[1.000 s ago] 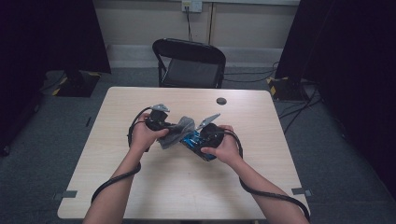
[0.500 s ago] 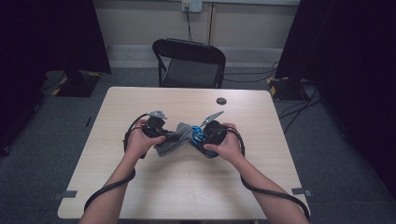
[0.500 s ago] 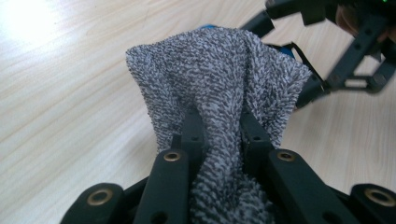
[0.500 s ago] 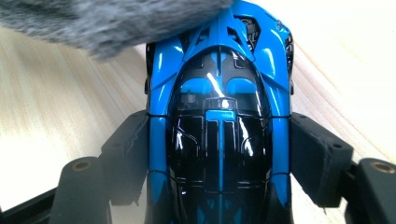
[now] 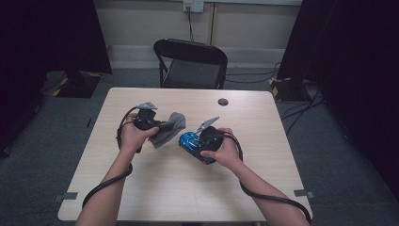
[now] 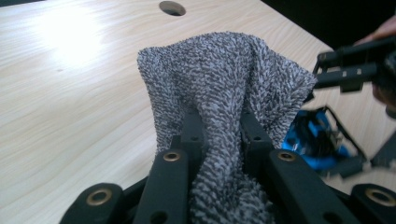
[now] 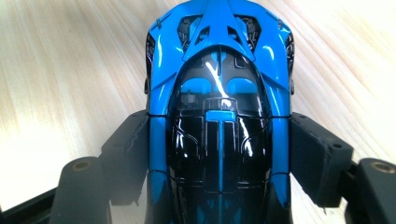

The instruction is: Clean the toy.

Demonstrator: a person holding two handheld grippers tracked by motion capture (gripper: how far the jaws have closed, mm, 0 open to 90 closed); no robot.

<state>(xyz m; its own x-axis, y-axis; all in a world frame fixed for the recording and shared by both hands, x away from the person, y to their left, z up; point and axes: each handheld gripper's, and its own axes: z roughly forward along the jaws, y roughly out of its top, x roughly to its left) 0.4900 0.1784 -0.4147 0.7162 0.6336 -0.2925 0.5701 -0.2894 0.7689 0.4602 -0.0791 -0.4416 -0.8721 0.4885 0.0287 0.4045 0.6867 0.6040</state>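
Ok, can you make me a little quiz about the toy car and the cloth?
1. True or false: the left tool is shut on the grey cloth.
2. What does the right tool grip? A) a cup B) the blue toy car C) a spoon
3. Fill in: behind the table stands a black ____.

Key: 1 true. 2 B. 3 chair.
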